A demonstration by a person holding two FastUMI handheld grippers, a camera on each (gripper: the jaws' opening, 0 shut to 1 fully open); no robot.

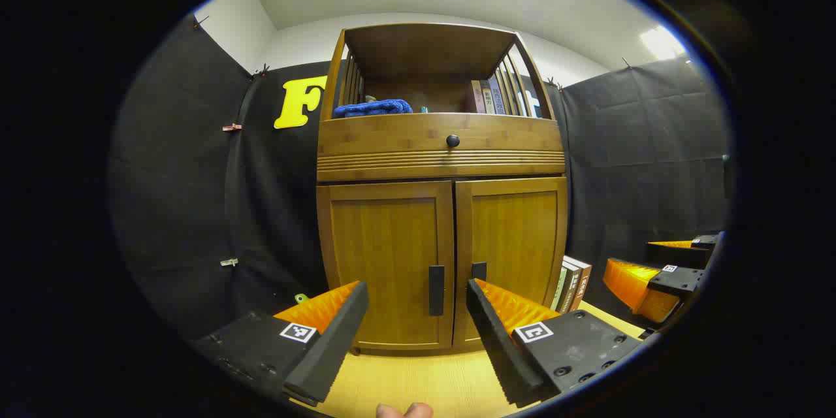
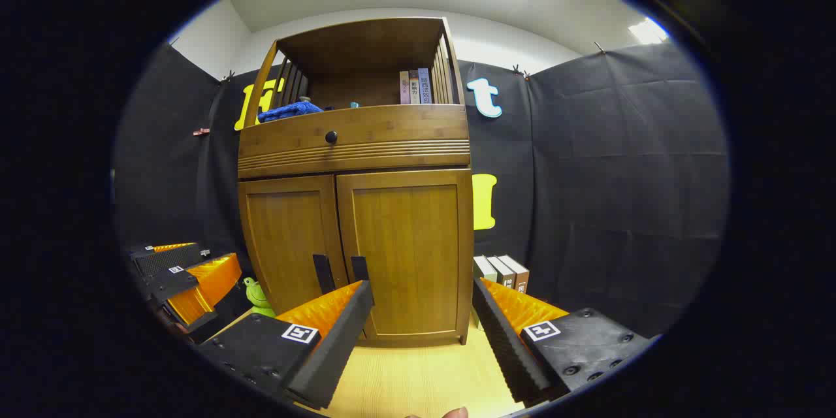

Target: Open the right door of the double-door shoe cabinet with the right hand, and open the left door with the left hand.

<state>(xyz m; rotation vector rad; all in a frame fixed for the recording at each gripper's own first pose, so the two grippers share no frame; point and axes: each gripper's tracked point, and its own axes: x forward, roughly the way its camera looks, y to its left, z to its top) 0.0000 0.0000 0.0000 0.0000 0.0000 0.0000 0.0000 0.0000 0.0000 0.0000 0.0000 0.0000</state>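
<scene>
A: Where's the shoe cabinet [image 1: 441, 209]?

B: Standing on the yellow wood counter [image 1: 418, 385], dead ahead in the left gripper view, against the black booth wall. Both doors closed.

A: Left door [image 1: 385, 261]?

B: Flush, w/ a dark vertical handle [image 1: 436, 290] at its inner edge. Right door [image 2: 405, 251] same, handle [image 2: 359, 269] next to the centre seam, lower part hidden behind a finger in the right gripper view.

A: Left gripper [image 1: 417, 326]?

B: Released, jaws spread wide, nothing between them. Apart from the cabinet, aimed abt at the two handles.

A: Right gripper [image 2: 422, 330]?

B: Also released, wide open, holding nothing. Not touching the door. In the left gripper view it sits far right, low, beside the cabinet.

A: Anything else?

B: Drawer w/ round dark knob [image 1: 452, 140] above the doors. Open shelf on top: blue cloth [image 1: 372, 108] left, books [image 1: 488, 96] right. More books [image 2: 501, 272] upright on the counter just right of the cabinet. Green frog toy [image 2: 256, 294] at its left foot. Fingertip [image 1: 405, 411] at the bottom edge of the left gripper view.
</scene>
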